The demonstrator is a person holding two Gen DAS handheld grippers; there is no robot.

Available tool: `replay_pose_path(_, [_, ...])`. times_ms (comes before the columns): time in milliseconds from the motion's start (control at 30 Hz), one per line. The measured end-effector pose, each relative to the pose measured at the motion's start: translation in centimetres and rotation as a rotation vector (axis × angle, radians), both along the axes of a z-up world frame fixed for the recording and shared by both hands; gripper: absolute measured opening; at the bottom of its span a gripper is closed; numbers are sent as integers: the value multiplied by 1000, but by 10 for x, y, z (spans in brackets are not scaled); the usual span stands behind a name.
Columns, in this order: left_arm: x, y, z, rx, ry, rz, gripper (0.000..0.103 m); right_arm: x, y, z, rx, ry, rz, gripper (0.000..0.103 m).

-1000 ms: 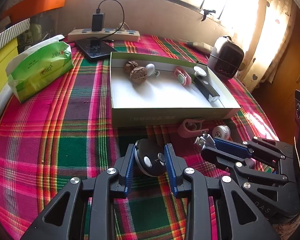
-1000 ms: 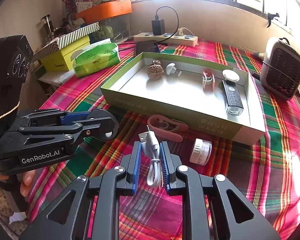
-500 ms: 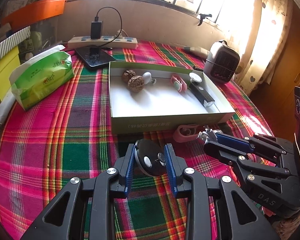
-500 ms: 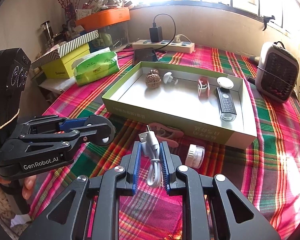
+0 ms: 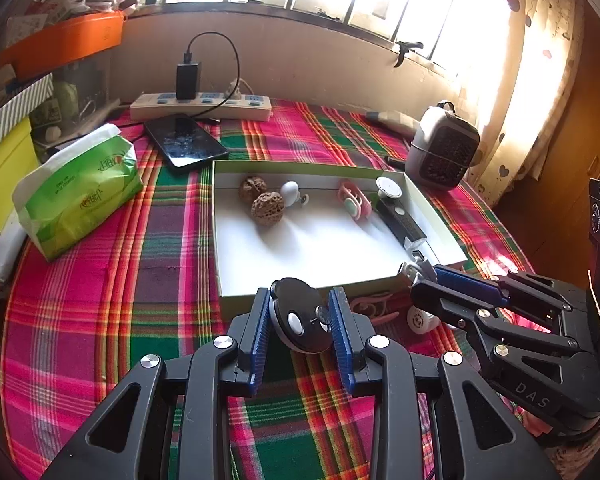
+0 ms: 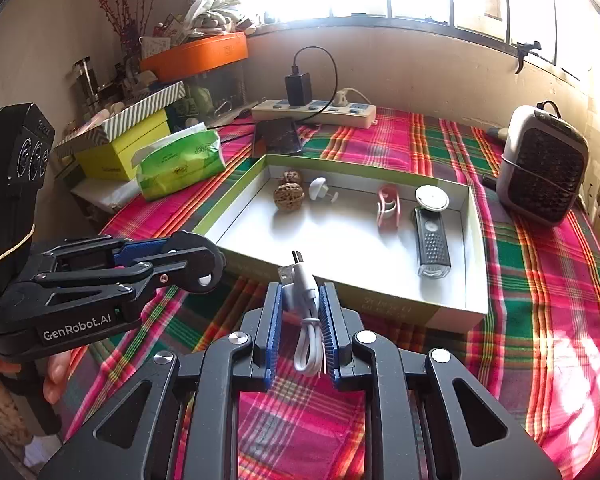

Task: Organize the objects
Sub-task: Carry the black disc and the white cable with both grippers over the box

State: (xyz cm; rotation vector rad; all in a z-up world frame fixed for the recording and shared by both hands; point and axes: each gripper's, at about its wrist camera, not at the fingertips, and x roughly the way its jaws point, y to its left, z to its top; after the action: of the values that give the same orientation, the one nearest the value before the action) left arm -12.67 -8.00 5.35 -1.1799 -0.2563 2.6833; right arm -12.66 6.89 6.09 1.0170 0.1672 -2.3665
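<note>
Landmark: green-rimmed box (image 5: 440,216) lying open on the plaid-covered counter (image 5: 100,280); every place below given relative to it.
Left gripper (image 5: 300,320): pinching a black round disc (image 5: 300,322) with a small white button, hovering just in front of the box's near wall.
Right gripper (image 6: 300,312): pressing together on a white USB cable (image 6: 306,300), plug ends poking up toward the box's near wall.
Seen only from the left wrist: pink clip (image 5: 374,306) and small white round piece (image 5: 420,318) lying on the cloth just outside the near wall, beside the right gripper; hidden in the right view.
Seen only from the right wrist: fingertips (image 6: 56,372) of a hand gripping the left handle, well left of the box; metal cylinder and red twigs far beyond its left corner.
Inside the box, counted: two walnuts (image 6: 288,196), one white knob (image 6: 319,189), one pink clip (image 6: 388,204), one white round cap (image 6: 432,199), one black rectangular device (image 6: 432,240); six things, all lying apart from the near wall.
Beyond the far wall: one dark phone (image 5: 186,146), one power strip (image 5: 202,106) carrying one black charger.
Left of the box: one green tissue pack (image 5: 80,192), one yellow box (image 6: 116,152).
Right of the box: one small grey heater (image 6: 540,168).
</note>
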Motion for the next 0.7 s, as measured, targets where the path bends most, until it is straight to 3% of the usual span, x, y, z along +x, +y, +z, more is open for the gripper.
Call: replay_pose_path(700, [-65, -4, -12, -7, -41, 26, 27, -78, -14, -10, 31, -54, -57, 20])
